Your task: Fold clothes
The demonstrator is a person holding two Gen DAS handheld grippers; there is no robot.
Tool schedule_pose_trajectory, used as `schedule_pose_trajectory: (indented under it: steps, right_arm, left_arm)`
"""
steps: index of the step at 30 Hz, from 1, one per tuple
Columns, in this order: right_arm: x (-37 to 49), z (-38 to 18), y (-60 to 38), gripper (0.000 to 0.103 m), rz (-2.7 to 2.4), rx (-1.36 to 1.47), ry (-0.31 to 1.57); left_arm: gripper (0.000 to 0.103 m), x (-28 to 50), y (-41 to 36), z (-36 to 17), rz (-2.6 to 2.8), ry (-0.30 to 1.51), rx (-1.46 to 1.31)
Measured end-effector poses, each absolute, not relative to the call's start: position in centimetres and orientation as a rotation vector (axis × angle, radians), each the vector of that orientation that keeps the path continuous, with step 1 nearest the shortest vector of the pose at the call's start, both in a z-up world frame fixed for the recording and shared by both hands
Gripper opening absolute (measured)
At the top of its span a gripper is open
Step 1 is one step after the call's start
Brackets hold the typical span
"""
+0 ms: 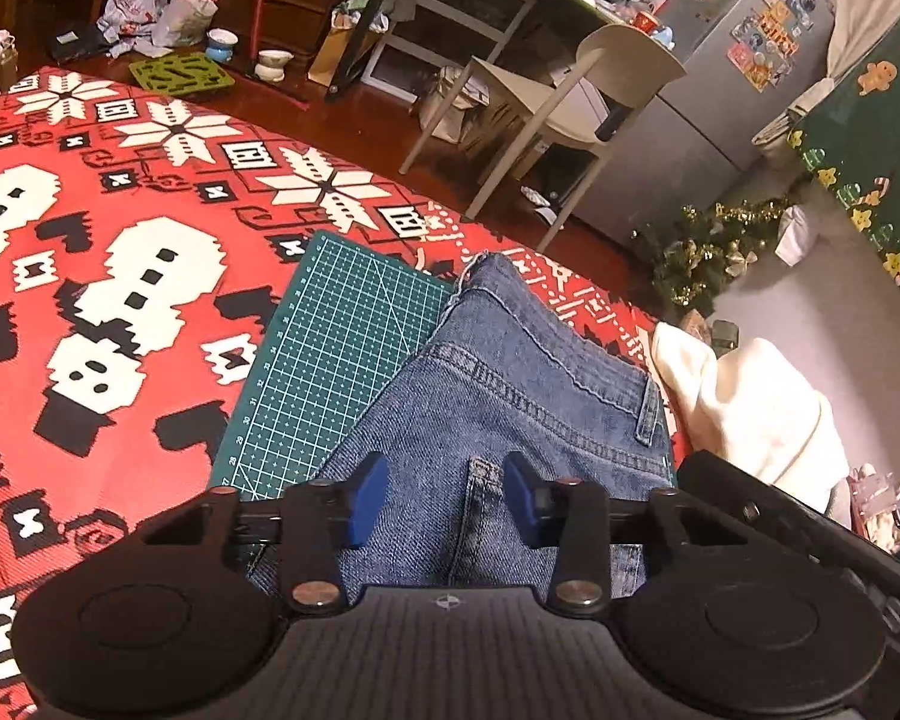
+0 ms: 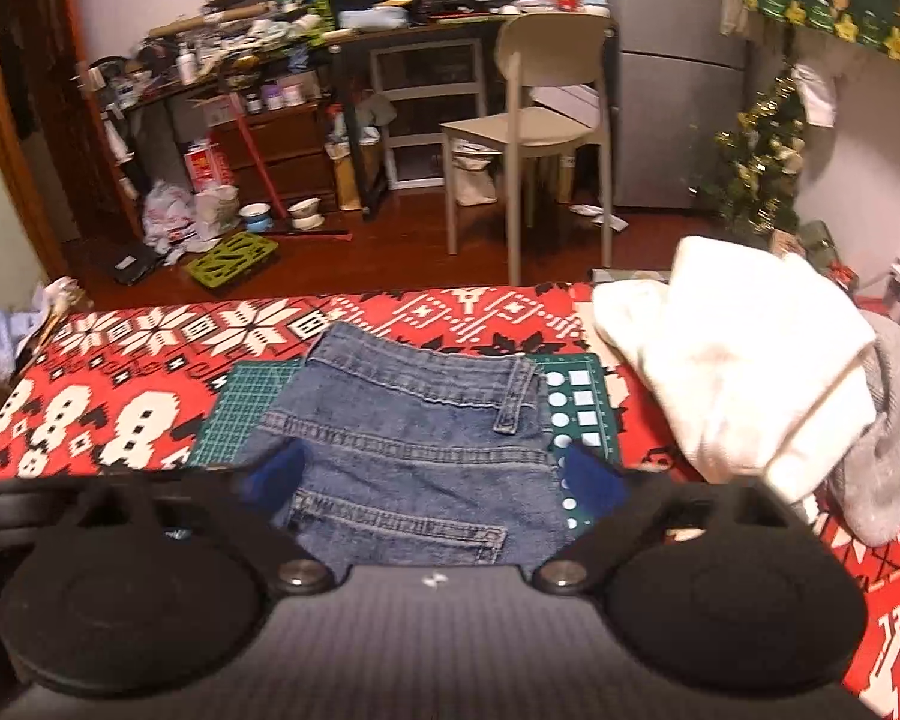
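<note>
Below my left gripper (image 1: 446, 495), pads apart and empty, the jeans (image 1: 510, 396) lie as a compact folded bundle on the green cutting mat (image 1: 342, 348). My right gripper (image 2: 432, 480) hangs over them too, spread wide, holding nothing. Beyond it to the right, a white garment (image 2: 732, 354) and grey one (image 2: 888, 420) sit heaped, likely still unfolded.

Beige chair (image 2: 546, 102) stands beside grey fridge (image 2: 672, 78).
</note>
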State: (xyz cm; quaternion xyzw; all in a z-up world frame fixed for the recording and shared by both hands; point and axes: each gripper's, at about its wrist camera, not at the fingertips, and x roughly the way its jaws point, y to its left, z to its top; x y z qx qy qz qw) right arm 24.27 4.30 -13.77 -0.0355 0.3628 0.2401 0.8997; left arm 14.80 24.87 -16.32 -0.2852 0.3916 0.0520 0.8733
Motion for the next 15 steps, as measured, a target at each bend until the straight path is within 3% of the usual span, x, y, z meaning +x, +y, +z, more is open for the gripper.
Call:
schedule_pose_trajectory:
  steps: [2, 4, 6, 15]
  right_arm:
    - [24.8, -14.1, 4.4, 0.024, 0.491, -0.065, 0.770]
    - [25.2, -14.4, 4.3, 0.019, 0.489, -0.041, 0.780]
    - [25.6, -14.5, 4.2, 0.006, 0.511, -0.020, 0.783]
    - [30.4, -16.6, 7.2, 0.000, 0.623, 0.094, 0.872]
  left_arm:
    - [0.021, 14.9, 24.9, -16.4, 0.089, 0.833, -0.605]
    - [0.005, 15.1, 25.0, -16.5, 0.060, 0.849, -0.620]
    - [0.004, 15.2, 25.2, -16.5, 0.053, 0.852, -0.625]
    - [0.001, 15.2, 27.6, -17.6, 0.048, 0.860, -0.754]
